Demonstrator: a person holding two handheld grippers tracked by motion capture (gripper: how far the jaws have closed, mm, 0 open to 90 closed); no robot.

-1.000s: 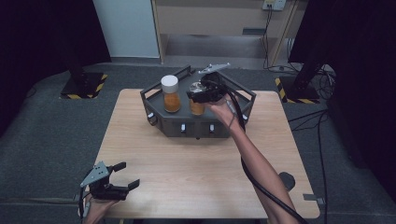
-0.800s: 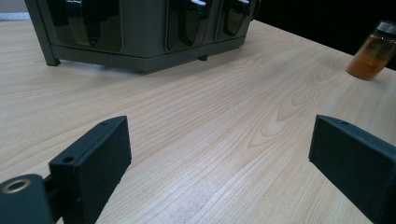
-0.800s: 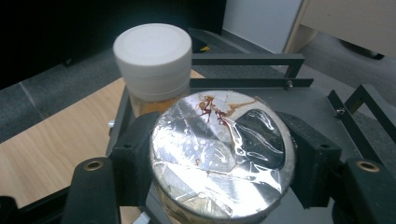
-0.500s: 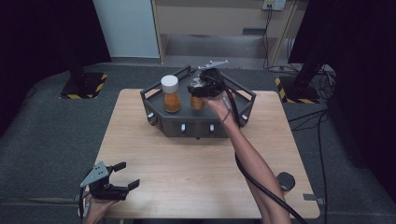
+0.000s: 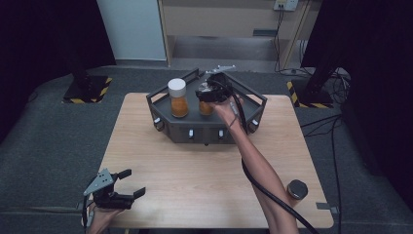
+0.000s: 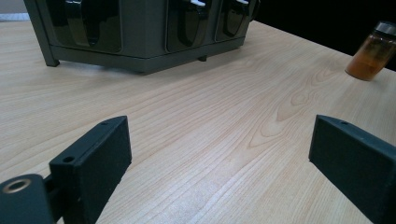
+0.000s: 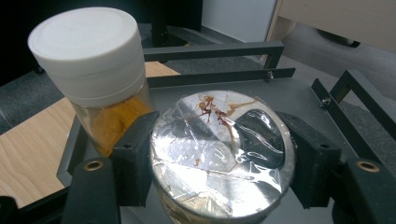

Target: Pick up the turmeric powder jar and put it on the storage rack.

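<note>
A: Where's the foil-topped jar [image 7: 223,161] now?

B: Over the rack [image 5: 160,100], just right of the white-capped jar [image 5: 178,97]. The right gripper [image 5: 210,93] has it clamped, one jaw on each side of the neck.

A: Is it set down yet?

B: Hard to say. In the right gripper view the rack floor sits close beneath it, but its base is hidden, so it may hang just above. I'd judge the placing nearly done: the white-capped one already stands in the rack, and this one has reached its spot beside it. What's left is to seat it and let go.

A: And the left gripper [image 5: 127,183]?

B: Jaws wide apart, nothing between them, low over the table [image 5: 195,170] well in front of the rack.

A: Anything more to load?

B: A third jar [image 5: 297,189], dark-lidded, stands on the table far to the right of the rack, probably next
</note>
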